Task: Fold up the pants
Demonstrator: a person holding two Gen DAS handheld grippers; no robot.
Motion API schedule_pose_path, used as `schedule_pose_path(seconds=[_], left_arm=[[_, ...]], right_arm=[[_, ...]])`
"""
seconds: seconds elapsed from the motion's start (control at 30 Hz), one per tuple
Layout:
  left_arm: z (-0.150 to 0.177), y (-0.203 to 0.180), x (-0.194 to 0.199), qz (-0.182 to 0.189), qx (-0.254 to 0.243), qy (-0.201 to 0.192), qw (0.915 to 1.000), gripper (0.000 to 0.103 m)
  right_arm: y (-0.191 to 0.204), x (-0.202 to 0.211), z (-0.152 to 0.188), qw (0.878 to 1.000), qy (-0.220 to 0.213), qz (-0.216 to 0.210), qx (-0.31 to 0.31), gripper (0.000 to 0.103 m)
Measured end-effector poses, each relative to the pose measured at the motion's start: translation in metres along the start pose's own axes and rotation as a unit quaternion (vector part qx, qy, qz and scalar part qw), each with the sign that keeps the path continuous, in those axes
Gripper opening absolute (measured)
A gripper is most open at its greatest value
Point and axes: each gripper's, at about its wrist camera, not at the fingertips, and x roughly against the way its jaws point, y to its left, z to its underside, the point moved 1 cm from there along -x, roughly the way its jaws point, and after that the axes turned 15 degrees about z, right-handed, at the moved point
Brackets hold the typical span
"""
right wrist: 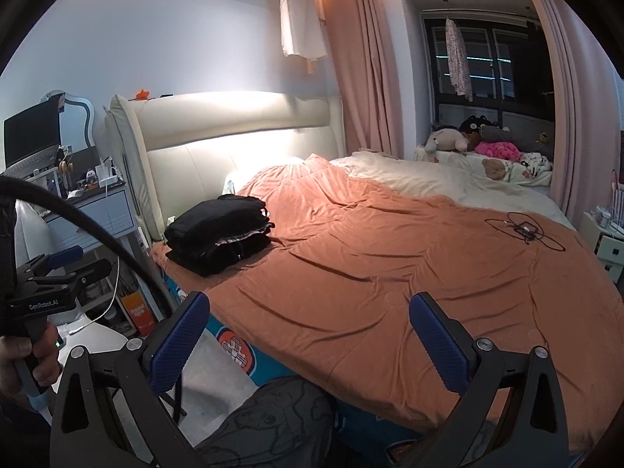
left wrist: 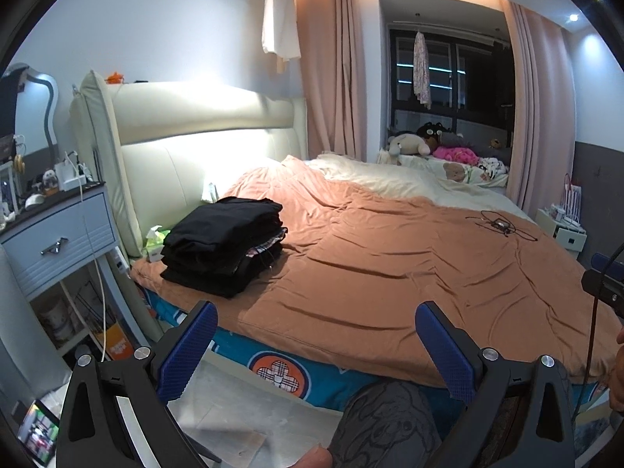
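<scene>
Folded clothes sit in a dark stack (left wrist: 224, 245) at the bed's (left wrist: 351, 280) near left corner, close to the headboard (left wrist: 195, 124) and just beside the nightstand (left wrist: 58, 226). Which pieces in the stack are pants is hard to tell; most layers are black, and a strip of patterned cloth peeks out between them. The rest of the orange blanket (right wrist: 390, 265) lies bare and wrinkled, apart from a tangle of black cable (right wrist: 524, 230) near the far right edge.

The left gripper (left wrist: 316, 351) hangs off the bed's near edge with its blue-padded fingers (left wrist: 195, 347) spread wide, nothing between them. The right gripper (right wrist: 308, 343) is held the same way, fingers (right wrist: 436, 343) wide apart and empty, over the near edge of the blanket.

A knee in grey patterned cloth (left wrist: 382, 421) fills the bottom middle of both views and hides part of the bed's blue side. In the right wrist view a hand (right wrist: 23, 358) on the left gripper's handle is cut off at the left rim. Small things on the nightstand are too crowded to make out. Stuffed toys (left wrist: 429, 144) lie heaped by the dark window (left wrist: 448, 74) past the far corner.
</scene>
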Motion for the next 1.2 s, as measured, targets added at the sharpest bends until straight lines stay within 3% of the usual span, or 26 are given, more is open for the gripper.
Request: schedule_pose_path(seconds=[0.43, 1.2], left_arm=[[0.023, -0.006, 0.014, 0.007, 0.003, 0.0, 1.0, 0.102], [0.031, -0.006, 0.018, 0.005, 0.012, -0.002, 0.9999, 0.102]], right_arm=[[-0.004, 0.021, 0.029, 1.0, 0.003, 0.015, -0.026, 0.103], [0.002, 0.021, 0.034, 1.0, 0.005, 0.021, -0.011, 0.103]])
